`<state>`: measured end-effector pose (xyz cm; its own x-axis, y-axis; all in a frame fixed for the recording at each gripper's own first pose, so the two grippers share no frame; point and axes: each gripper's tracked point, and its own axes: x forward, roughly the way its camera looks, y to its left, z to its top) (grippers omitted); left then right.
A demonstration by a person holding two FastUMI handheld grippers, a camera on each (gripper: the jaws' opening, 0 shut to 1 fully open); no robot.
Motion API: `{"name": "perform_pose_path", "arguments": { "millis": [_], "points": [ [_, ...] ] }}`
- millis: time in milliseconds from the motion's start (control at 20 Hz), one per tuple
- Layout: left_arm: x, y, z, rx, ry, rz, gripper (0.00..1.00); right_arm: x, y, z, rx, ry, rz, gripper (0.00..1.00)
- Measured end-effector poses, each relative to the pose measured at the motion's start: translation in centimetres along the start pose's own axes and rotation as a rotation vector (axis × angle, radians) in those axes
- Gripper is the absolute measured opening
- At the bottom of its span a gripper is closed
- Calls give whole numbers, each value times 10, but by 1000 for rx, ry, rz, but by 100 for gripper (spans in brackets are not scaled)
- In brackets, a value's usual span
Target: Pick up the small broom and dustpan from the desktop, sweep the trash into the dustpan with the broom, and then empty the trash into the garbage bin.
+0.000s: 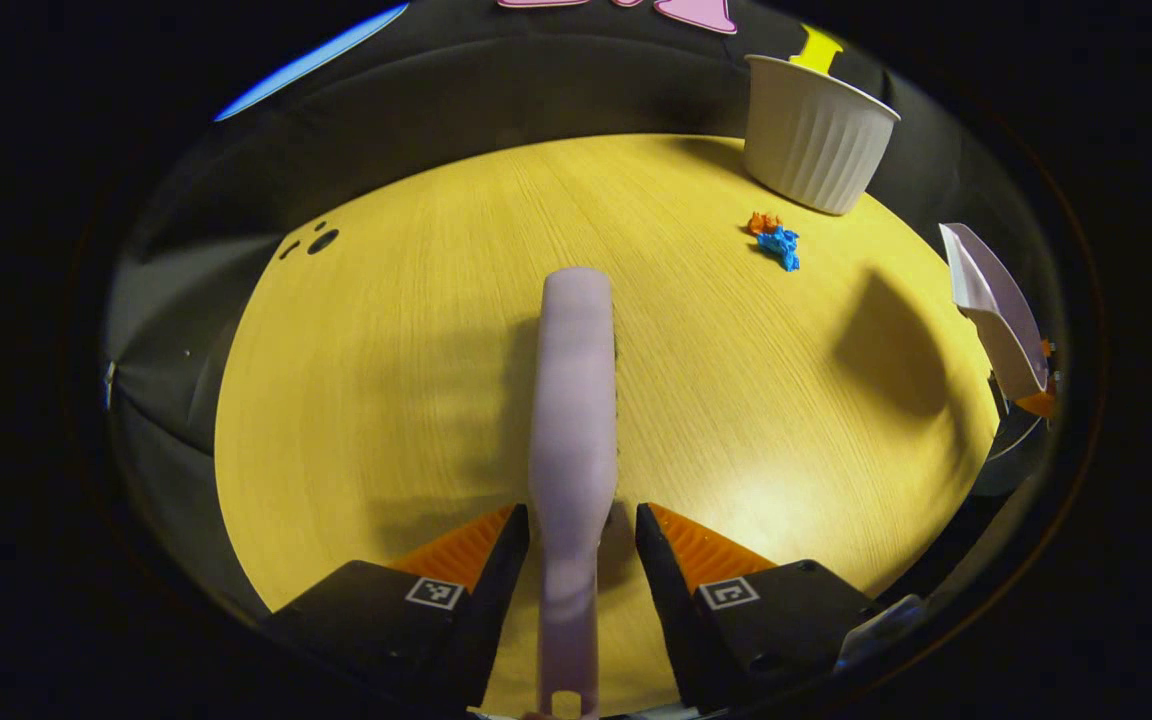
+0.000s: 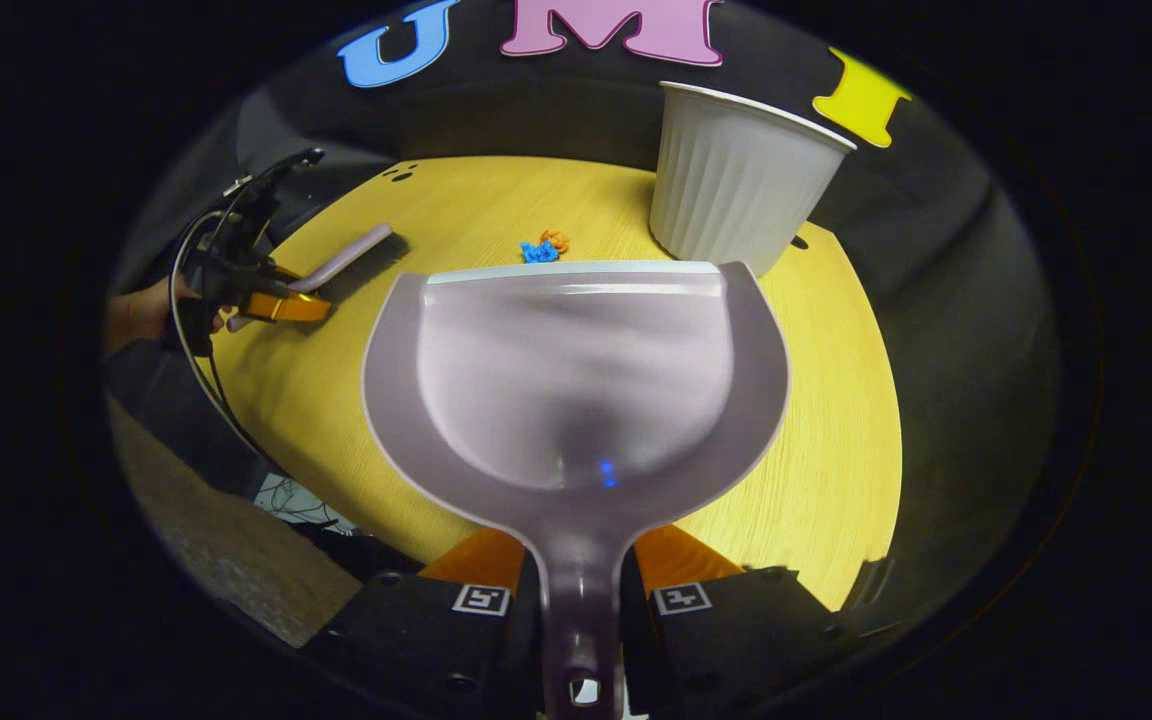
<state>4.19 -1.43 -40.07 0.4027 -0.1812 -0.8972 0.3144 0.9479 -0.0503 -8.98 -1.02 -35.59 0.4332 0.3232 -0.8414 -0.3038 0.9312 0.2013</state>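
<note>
In the left gripper view, the left gripper [image 1: 581, 530] has its jaws spread around the broom [image 1: 574, 400] handle: one side looks to be touching, the other shows a gap, so the pickup step seems unfinished. The broom lies on the worktop [image 1: 416, 330], reaching forward from the jaws. The trash [image 1: 776, 238] sits ahead and to the right of the jaws, just before the garbage bin [image 1: 816, 135].

In the right gripper view, the right gripper [image 2: 581, 585] pinches the dustpan [image 2: 576, 380] handle between its jaws, pan raised ahead. The trash lies just past the pan's front edge, the bin beyond to the right. Next, I judge, the left jaws must close and bring the broom across; the bin crowds the sweep.
</note>
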Motion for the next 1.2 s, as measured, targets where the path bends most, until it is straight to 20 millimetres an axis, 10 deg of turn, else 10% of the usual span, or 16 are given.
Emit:
{"name": "perform_pose_path", "arguments": {
  "millis": [400, 800, 1200],
  "points": [
    [0, 8, 15, 50, -15, 31, 28, -7, 11, -3, -82, 76, 29, 37],
    [0, -35, 140, 193, -173, 8, 27, 10, 6, 8, -107, 284, 85, 37],
    [62, -84, 180, 378, -84, -24, 27, 27, -4, -5, -185, 433, 51, 39]
  ]
}}
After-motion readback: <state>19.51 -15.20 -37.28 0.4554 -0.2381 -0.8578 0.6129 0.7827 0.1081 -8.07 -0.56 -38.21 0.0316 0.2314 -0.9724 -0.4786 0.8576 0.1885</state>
